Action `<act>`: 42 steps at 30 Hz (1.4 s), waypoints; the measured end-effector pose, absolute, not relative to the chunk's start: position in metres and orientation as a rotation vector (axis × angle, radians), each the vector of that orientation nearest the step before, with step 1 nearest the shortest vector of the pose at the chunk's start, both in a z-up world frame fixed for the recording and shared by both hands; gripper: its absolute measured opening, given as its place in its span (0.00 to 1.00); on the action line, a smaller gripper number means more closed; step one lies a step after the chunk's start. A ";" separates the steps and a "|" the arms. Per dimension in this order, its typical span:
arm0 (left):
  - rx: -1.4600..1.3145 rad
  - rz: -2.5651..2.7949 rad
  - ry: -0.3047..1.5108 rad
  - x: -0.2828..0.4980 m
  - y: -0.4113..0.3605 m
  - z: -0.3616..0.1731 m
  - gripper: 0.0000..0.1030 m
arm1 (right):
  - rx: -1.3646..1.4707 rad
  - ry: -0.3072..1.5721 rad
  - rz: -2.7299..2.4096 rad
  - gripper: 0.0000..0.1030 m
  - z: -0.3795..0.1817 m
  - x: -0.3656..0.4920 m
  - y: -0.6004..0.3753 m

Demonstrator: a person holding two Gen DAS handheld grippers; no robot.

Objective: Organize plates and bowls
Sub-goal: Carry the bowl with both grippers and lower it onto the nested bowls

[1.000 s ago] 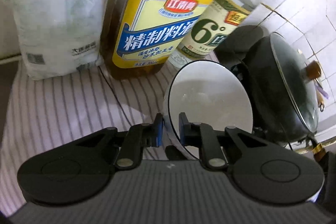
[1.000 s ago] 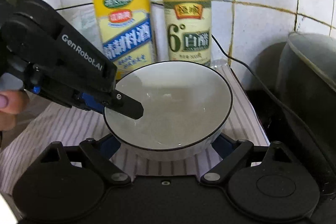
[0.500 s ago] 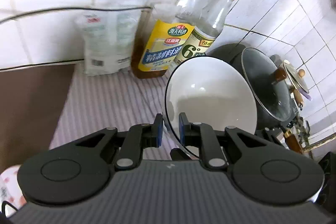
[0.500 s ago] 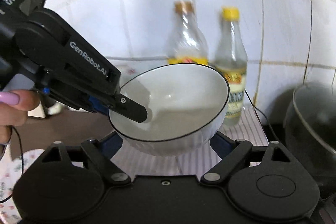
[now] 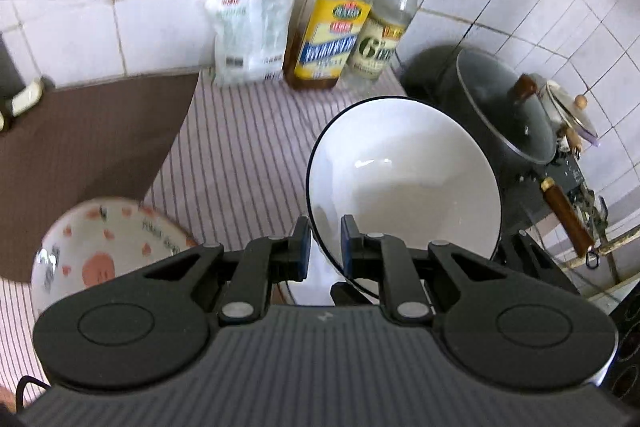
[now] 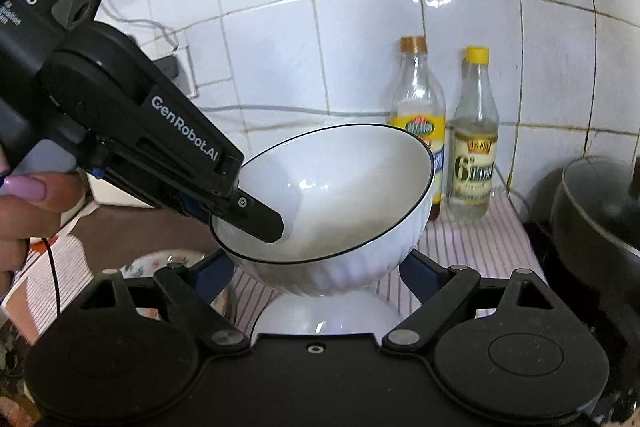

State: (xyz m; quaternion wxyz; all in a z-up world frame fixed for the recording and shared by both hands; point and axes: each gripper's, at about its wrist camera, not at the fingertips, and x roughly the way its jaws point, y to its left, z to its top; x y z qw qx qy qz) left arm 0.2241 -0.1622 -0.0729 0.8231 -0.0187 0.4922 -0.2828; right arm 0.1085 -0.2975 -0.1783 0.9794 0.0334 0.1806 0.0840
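A white bowl with a thin black rim (image 5: pixel 404 183) hangs in the air, tilted, above the striped cloth. My left gripper (image 5: pixel 324 247) is shut on its near rim; it also shows in the right wrist view (image 6: pixel 256 223), clamped on the bowl's left rim (image 6: pixel 332 203). My right gripper (image 6: pixel 320 267) is spread wide around the bowl's ribbed lower body; whether the pads touch it I cannot tell. A second white bowl (image 6: pixel 324 319) lies below it. A bowl with an orange pattern (image 5: pixel 104 251) sits lower left.
Two bottles (image 5: pixel 332 27) (image 5: pixel 384 27) and a white bag (image 5: pixel 248 35) stand at the tiled wall on the striped cloth (image 5: pixel 240 155). A dark lidded pot (image 5: pixel 504 107) is on the right. A brown mat (image 5: pixel 80 139) is on the left.
Both grippers have lifted the white bowl up and back from the bottles. The patterned bowl and the second white bowl have come into view below.
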 end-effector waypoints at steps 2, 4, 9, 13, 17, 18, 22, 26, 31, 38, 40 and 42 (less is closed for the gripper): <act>-0.041 -0.593 1.059 0.217 -0.161 -0.080 0.13 | 0.063 0.380 0.176 0.90 -0.184 0.101 -0.296; -0.038 -0.583 1.071 0.212 -0.162 -0.087 0.13 | 0.062 0.397 0.185 0.90 -0.191 0.096 -0.296; -0.031 -0.562 1.102 0.203 -0.165 -0.107 0.13 | 0.064 0.440 0.202 0.90 -0.208 0.098 -0.299; -0.011 -0.553 1.121 0.200 -0.171 -0.120 0.13 | 0.082 0.468 0.205 0.90 -0.219 0.100 -0.303; 0.016 -0.540 1.125 0.198 -0.176 -0.126 0.13 | 0.092 0.486 0.210 0.90 -0.227 0.102 -0.304; 0.023 -0.536 1.123 0.198 -0.177 -0.128 0.13 | 0.091 0.487 0.212 0.90 -0.227 0.102 -0.304; 0.038 -0.521 1.129 0.200 -0.180 -0.131 0.13 | 0.070 0.500 0.216 0.90 -0.228 0.106 -0.304; 0.059 -0.514 1.127 0.200 -0.187 -0.131 0.13 | 0.044 0.516 0.203 0.90 -0.228 0.108 -0.305; 0.079 -0.498 1.133 0.200 -0.197 -0.134 0.13 | 0.023 0.563 0.172 0.90 -0.231 0.112 -0.306; 0.082 -0.472 1.130 0.199 -0.201 -0.138 0.13 | -0.008 0.593 0.167 0.90 -0.233 0.116 -0.306; 0.086 -0.467 1.128 0.199 -0.202 -0.139 0.13 | -0.023 0.598 0.174 0.90 -0.232 0.118 -0.306; 0.084 -0.465 1.131 0.200 -0.203 -0.139 0.13 | -0.036 0.604 0.182 0.90 -0.231 0.120 -0.307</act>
